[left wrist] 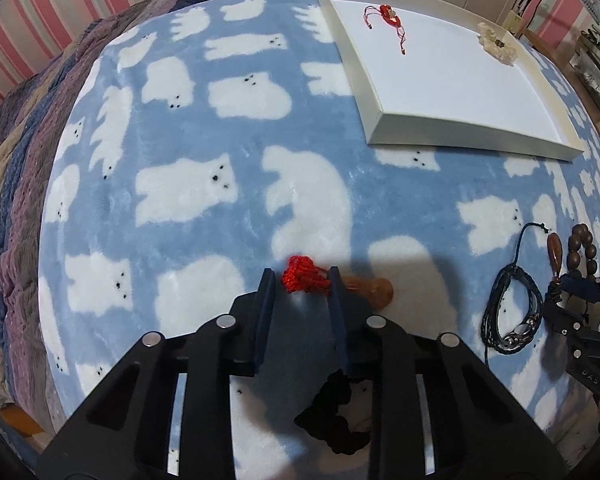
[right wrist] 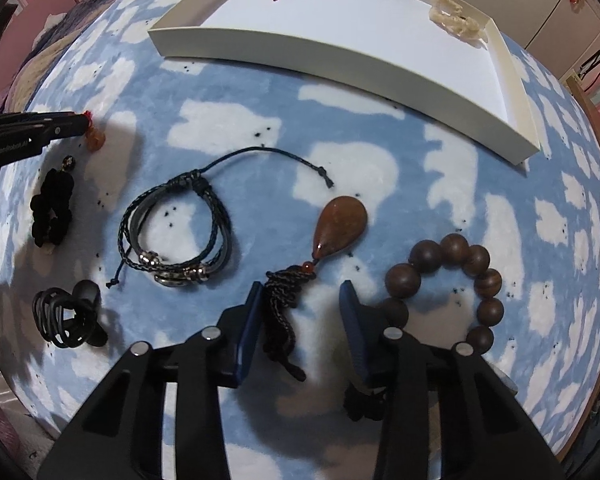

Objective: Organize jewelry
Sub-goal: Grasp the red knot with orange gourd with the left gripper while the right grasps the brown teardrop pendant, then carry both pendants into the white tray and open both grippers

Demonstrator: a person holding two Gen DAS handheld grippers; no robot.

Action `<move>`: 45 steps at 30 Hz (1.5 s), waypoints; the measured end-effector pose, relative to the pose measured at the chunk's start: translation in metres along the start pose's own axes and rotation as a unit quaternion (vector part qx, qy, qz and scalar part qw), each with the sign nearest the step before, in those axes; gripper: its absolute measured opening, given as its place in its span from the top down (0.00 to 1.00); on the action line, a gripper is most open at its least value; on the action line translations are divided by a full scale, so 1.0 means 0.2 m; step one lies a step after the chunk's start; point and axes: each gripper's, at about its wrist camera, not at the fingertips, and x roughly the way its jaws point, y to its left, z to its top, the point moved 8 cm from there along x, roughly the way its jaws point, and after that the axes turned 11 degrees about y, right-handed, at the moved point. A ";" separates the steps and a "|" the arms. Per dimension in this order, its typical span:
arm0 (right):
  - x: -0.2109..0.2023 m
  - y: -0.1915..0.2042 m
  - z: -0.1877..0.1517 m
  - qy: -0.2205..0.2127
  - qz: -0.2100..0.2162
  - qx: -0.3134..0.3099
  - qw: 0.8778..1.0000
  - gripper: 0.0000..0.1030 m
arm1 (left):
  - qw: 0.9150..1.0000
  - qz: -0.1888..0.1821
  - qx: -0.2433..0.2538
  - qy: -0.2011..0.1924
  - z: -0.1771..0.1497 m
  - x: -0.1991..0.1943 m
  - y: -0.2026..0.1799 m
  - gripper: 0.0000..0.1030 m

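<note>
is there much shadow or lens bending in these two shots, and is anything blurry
Left wrist view: strong fisheye curve bows the white tray; the left gripper casts a dark shadow over the blanket. Right wrist view: same bending, tray rim arcs; soft shadows under the leather bracelet; both shots look reasonably sharp.

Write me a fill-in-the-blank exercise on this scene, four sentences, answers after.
1. The white tray already holds ____ pieces of jewelry.
2. The left gripper straddles a knot of ____ cord.
3. The teardrop pendant lies between the leather bracelet and the ____ bracelet.
4. The right gripper is ____, its fingers either side of the pendant's cord.

Answers: two; red; bead; open
</note>
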 end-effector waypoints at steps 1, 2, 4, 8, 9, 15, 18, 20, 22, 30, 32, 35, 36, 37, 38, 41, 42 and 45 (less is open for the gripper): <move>0.00 0.00 0.00 -0.001 0.001 0.000 1.000 0.63 | 1.000 0.000 0.002 -0.001 0.00 0.00 0.00 0.80; 0.00 0.00 0.01 -0.001 0.001 -0.001 1.000 0.63 | 1.000 -0.001 0.003 0.000 0.00 0.01 0.00 0.82; 0.01 0.02 0.01 -0.003 0.001 -0.004 1.000 0.66 | 1.000 0.002 0.006 0.004 0.01 0.02 -0.01 0.87; 0.00 0.06 0.01 -0.007 -0.001 -0.012 1.000 0.74 | 1.000 0.010 0.011 0.000 0.00 0.01 -0.03 0.91; 0.00 0.07 0.01 -0.008 -0.002 -0.015 1.000 0.75 | 1.000 0.011 0.012 -0.001 -0.01 0.01 -0.03 0.92; 0.01 0.11 0.01 -0.021 0.000 -0.023 1.000 0.79 | 1.000 0.005 0.000 -0.006 -0.01 0.01 -0.02 0.93; -0.01 0.10 -0.01 -0.028 0.006 -0.027 0.999 0.83 | 1.000 -0.009 -0.016 -0.010 -0.01 0.01 0.00 0.93; -0.02 0.09 -0.01 -0.032 0.013 -0.026 0.999 0.83 | 1.000 -0.010 -0.023 -0.013 -0.02 0.00 0.00 0.93; -0.04 0.08 -0.01 -0.041 0.019 -0.025 0.999 0.83 | 1.000 -0.006 -0.025 -0.017 -0.02 0.00 0.01 0.93; -0.22 -0.09 0.04 -0.089 0.056 -0.003 0.994 0.83 | 0.999 0.007 -0.033 -0.038 -0.05 -0.11 -0.03 0.94; -0.29 -0.14 0.08 -0.103 0.065 0.003 0.993 0.84 | 0.998 0.006 -0.032 -0.052 -0.04 -0.16 -0.05 0.94; -0.36 -0.20 0.17 -0.124 0.071 0.009 0.990 0.84 | 0.997 0.006 -0.030 -0.076 0.00 -0.27 -0.08 0.94; -0.39 -0.22 0.20 -0.130 0.071 0.011 0.989 0.84 | 0.996 0.004 -0.029 -0.084 0.02 -0.31 -0.10 0.94; -0.40 -0.24 0.23 -0.135 0.071 0.012 0.988 0.84 | 0.995 0.003 -0.025 -0.093 0.06 -0.35 -0.13 0.94; -0.43 -0.26 0.27 -0.141 0.071 0.014 0.987 0.84 | 0.995 0.001 -0.024 -0.101 0.08 -0.38 -0.14 0.94; -0.50 -0.32 0.42 -0.162 0.062 0.019 0.985 0.84 | 0.991 -0.020 -0.015 -0.128 0.22 -0.49 -0.24 0.94; -0.51 -0.34 0.47 -0.169 0.055 0.021 0.984 0.84 | 0.990 -0.026 -0.014 -0.136 0.28 -0.52 -0.26 0.94; -0.54 -0.41 0.65 -0.180 0.032 0.029 0.983 0.84 | 0.989 -0.039 -0.013 -0.143 0.46 -0.56 -0.33 0.94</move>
